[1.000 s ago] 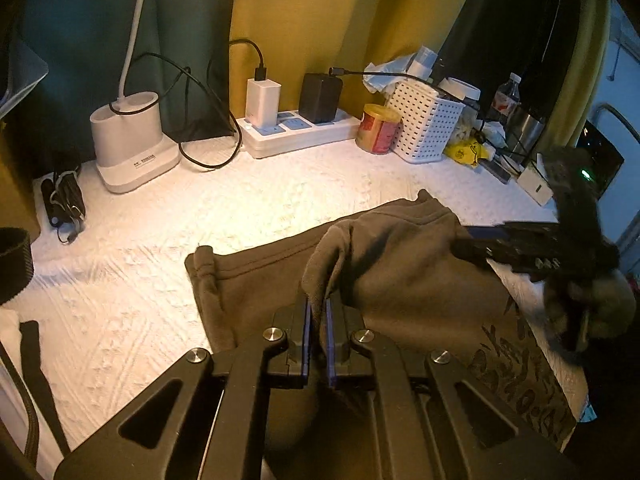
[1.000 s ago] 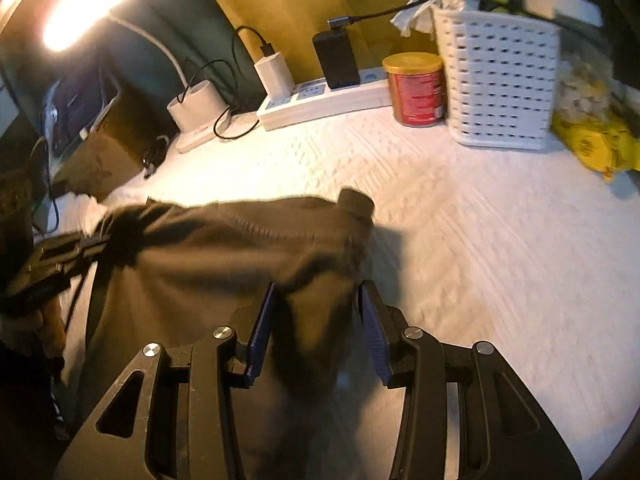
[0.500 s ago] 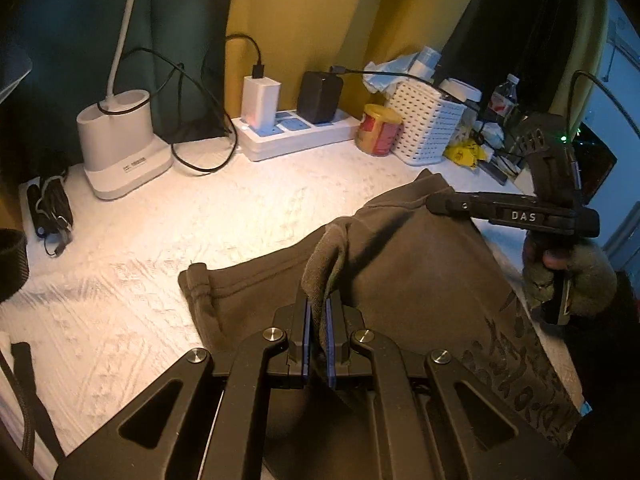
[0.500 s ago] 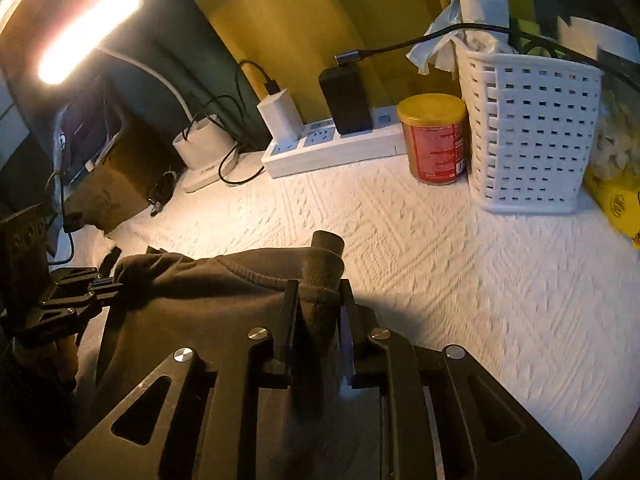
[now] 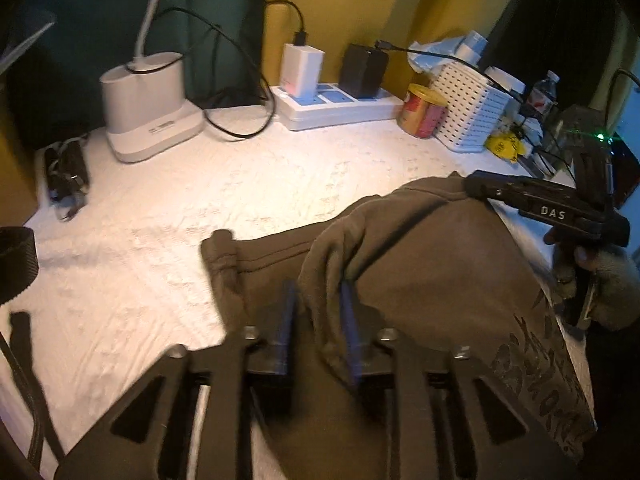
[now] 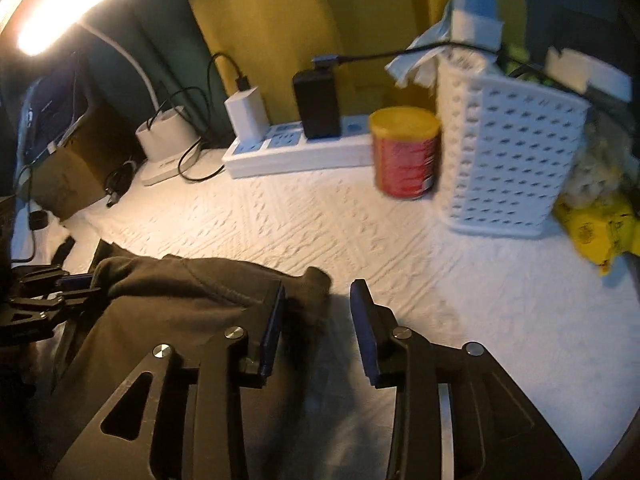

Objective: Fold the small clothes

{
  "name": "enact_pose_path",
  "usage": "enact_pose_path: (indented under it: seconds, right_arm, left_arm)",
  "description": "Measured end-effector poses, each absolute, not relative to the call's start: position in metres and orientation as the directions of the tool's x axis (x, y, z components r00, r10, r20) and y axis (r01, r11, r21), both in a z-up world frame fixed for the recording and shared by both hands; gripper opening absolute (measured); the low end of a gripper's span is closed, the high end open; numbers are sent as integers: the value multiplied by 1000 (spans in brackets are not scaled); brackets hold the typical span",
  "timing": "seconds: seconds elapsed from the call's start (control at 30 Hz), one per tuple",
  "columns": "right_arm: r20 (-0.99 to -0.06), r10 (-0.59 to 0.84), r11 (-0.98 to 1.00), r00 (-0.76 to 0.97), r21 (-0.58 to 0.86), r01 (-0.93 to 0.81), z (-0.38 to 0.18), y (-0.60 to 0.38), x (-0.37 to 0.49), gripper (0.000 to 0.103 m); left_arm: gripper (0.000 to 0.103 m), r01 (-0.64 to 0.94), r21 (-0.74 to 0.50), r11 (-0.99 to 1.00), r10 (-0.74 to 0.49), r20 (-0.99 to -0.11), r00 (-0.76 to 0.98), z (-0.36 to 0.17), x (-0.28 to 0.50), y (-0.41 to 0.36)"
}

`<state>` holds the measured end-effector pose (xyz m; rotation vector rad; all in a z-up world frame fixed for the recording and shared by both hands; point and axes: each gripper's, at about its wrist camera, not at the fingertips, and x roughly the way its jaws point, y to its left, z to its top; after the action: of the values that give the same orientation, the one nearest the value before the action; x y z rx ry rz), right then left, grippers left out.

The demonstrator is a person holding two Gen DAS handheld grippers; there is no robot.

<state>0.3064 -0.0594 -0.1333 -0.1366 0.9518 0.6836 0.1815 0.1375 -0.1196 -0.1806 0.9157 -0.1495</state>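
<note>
On the white textured cover lies the olive garment, half folded. Left gripper and right gripper both spread, cloth loose between fingers. Fold drop step; next, back out and regrasp an edge.

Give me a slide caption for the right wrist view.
Right hand-held gripper open over the corner of a brown garment on the white bedspread, red can and white basket behind.
</note>
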Motion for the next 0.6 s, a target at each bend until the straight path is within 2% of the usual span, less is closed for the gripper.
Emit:
enact_pose_path:
  seconds: [0.2, 0.6]
  right_arm:
    - [-784, 469, 787, 407, 162, -595, -119, -69, 292, 36]
    - [-787, 468, 781, 402, 155, -605, -101, -85, 238, 36]
  left_arm:
    - [29, 20, -257, 966, -216, -764, 608, -115, 162, 141]
    - [30, 68, -283, 957, -262, -739, 621, -101, 120, 117]
